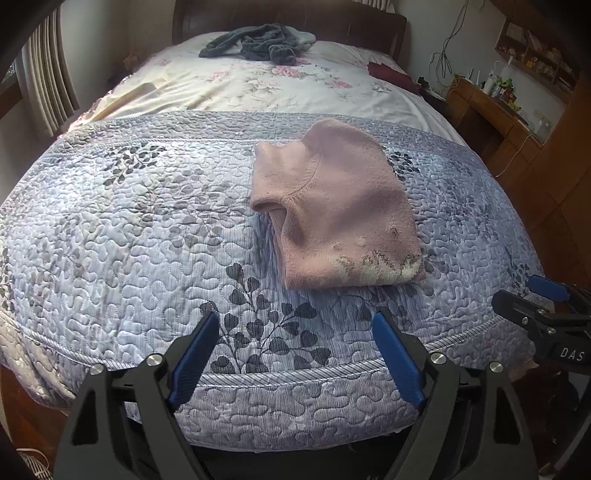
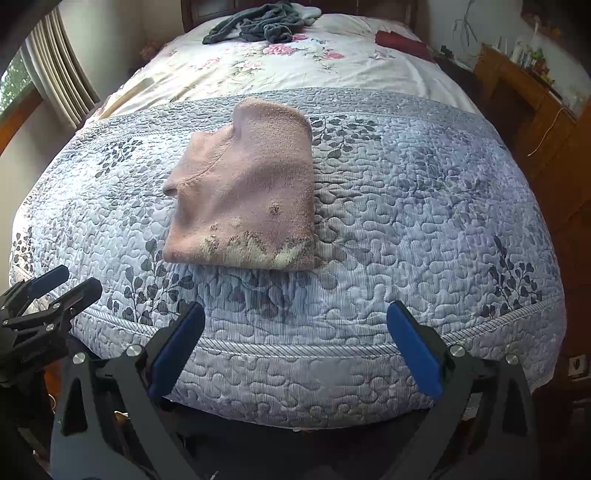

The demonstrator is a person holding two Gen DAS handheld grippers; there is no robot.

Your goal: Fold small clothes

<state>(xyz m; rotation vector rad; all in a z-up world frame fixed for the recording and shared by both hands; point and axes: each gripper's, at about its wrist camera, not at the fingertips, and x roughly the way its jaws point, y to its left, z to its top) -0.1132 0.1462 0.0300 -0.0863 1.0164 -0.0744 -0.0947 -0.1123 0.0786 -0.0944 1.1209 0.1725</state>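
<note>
A pink knitted sweater [image 1: 332, 206] [image 2: 247, 192] lies folded into a compact rectangle on the blue quilted bedspread [image 1: 129, 229] [image 2: 424, 221], with a pale embroidered pattern along its near edge. My left gripper [image 1: 295, 325] hovers over the foot of the bed, open and empty, a short way in front of the sweater. My right gripper [image 2: 295, 314] is also open and empty, in front of and to the right of the sweater. Each gripper shows at the edge of the other's view: the right gripper [image 1: 528, 291] and the left gripper [image 2: 70, 280].
A grey heap of clothes [image 1: 255, 44] [image 2: 258, 24] lies near the headboard on the floral sheet [image 1: 258, 88]. A dark red cloth [image 2: 402, 42] sits at the far right of the bed. A wooden desk [image 1: 495, 118] with clutter stands to the right, curtains [image 1: 48, 85] to the left.
</note>
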